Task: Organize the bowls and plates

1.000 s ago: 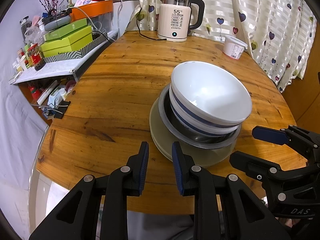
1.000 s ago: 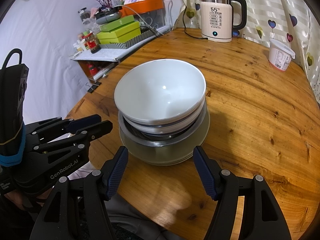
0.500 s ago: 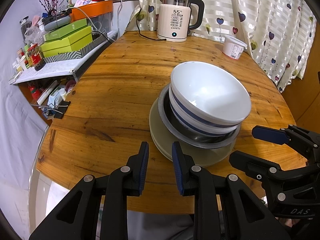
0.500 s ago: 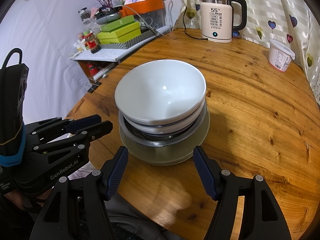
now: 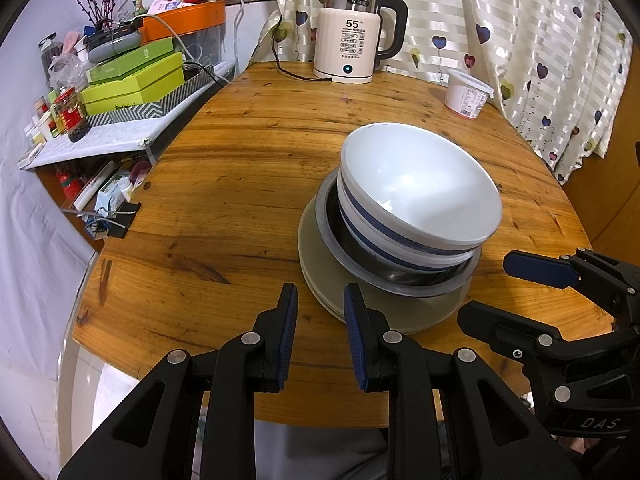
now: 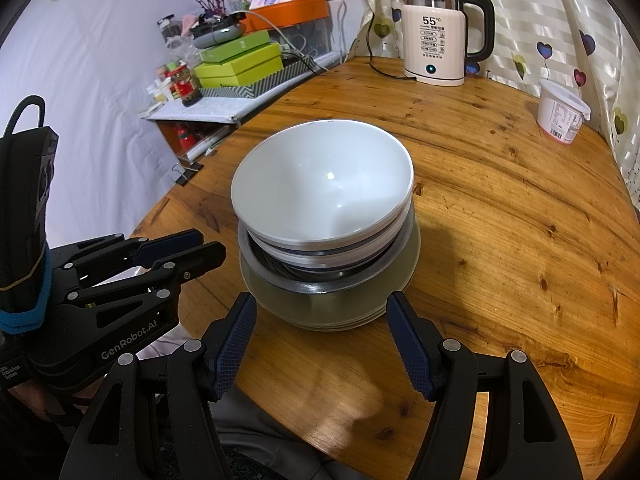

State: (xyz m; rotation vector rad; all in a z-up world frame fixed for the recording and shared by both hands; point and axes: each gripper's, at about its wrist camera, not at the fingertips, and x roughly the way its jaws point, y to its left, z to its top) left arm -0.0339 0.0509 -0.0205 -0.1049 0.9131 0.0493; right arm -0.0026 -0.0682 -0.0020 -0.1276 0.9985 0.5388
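Note:
One stack stands on the round wooden table (image 5: 224, 208). A white bowl (image 5: 416, 188) (image 6: 324, 180) sits on top, nested in a blue-striped white bowl (image 5: 360, 216), inside a dark metal bowl (image 5: 400, 280) (image 6: 316, 284), all on olive plates (image 5: 352, 304) (image 6: 328, 316). My left gripper (image 5: 318, 304) hovers at the stack's near left edge, jaws a narrow gap apart with nothing between them. My right gripper (image 6: 320, 316) stands open just short of the plates' near rim, touching nothing. Each gripper also shows in the other's view: the right gripper (image 5: 512, 292), the left gripper (image 6: 200, 246).
A cream electric kettle (image 5: 352, 36) (image 6: 440, 28) with its cord stands at the far edge. A white tub (image 5: 466, 94) (image 6: 562, 114) sits far right by the heart-print curtain. A cluttered shelf with green boxes (image 5: 132, 76) adjoins the table on the left.

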